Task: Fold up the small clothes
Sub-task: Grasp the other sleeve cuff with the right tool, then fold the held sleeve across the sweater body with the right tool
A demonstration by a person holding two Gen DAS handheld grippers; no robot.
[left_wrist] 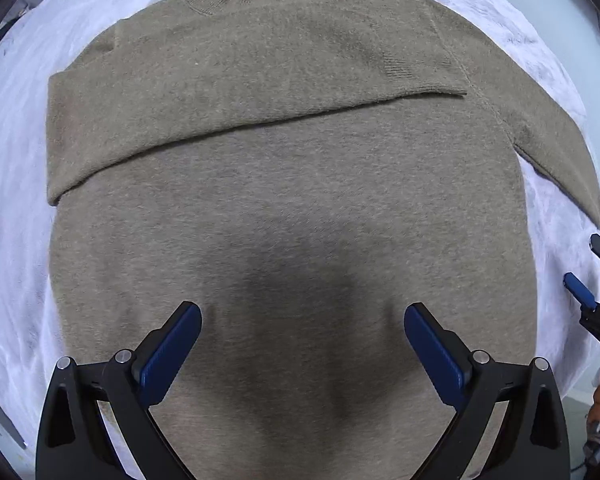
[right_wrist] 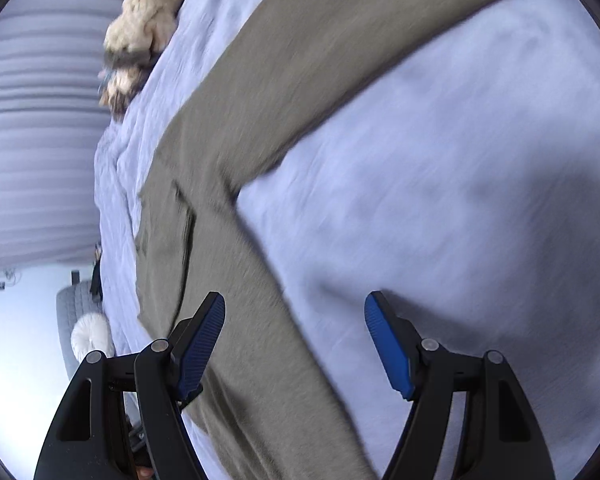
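My left gripper [left_wrist: 303,332] hovers over the lower body of the sweater [left_wrist: 292,208], fingers [left_wrist: 172,350] spread wide and holding nothing. The sweater lies flat on a white sheet [left_wrist: 16,184], one sleeve [left_wrist: 220,92] folded across the chest, the other sleeve [left_wrist: 556,160] stretched out to the side. My right gripper [right_wrist: 295,342] is over that outstretched sleeve and the sheet, fingers also wide and empty. Its view is blurred. A cream knit [right_wrist: 148,16] lies at the sheet's edge.

A fuzzy taupe knit sweater [left_wrist: 292,200] lies flat on the white cloth — one sleeve folded across its chest, the other stretched outward.
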